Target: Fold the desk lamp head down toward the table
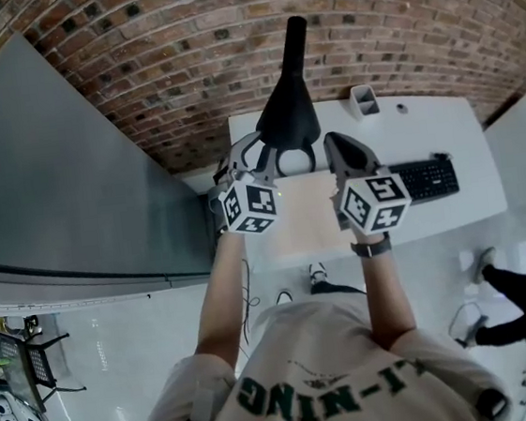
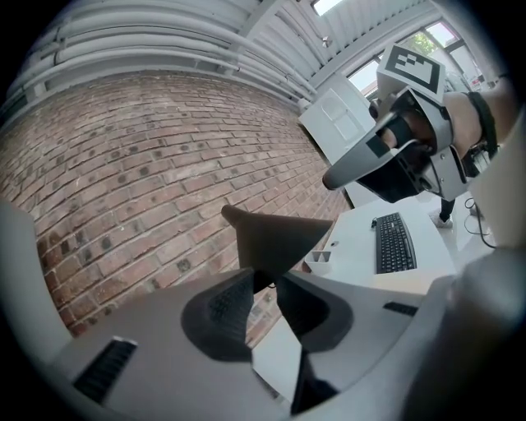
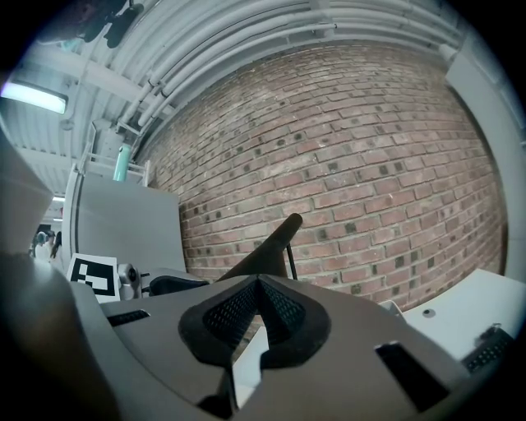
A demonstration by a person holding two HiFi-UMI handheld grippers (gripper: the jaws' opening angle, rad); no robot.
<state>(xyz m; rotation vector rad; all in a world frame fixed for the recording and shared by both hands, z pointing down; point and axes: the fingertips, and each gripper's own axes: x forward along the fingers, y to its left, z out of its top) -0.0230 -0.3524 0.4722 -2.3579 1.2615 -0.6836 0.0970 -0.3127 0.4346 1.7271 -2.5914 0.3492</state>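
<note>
The black desk lamp stands at the far left of the white table (image 1: 442,128). Its cone-shaped head (image 1: 286,108) is tilted, the neck (image 1: 295,36) rises toward the brick wall, and a white round base (image 1: 295,161) sits below. My left gripper (image 1: 255,156) is at the head's lower left rim. In the left gripper view the dark rim of the lamp head (image 2: 279,238) sits between the pad tips of the left gripper (image 2: 264,281), which are closed on it. My right gripper (image 1: 349,151) hovers just right of the lamp with its tips together and nothing between them (image 3: 256,279). The lamp head (image 3: 267,247) lies beyond it.
A black keyboard (image 1: 426,178) lies at the table's right, and a small white holder (image 1: 363,100) stands at the back. A tall grey panel (image 1: 52,182) borders the left side, with the brick wall (image 1: 180,63) behind. Another person's legs (image 1: 512,285) are on the floor at right.
</note>
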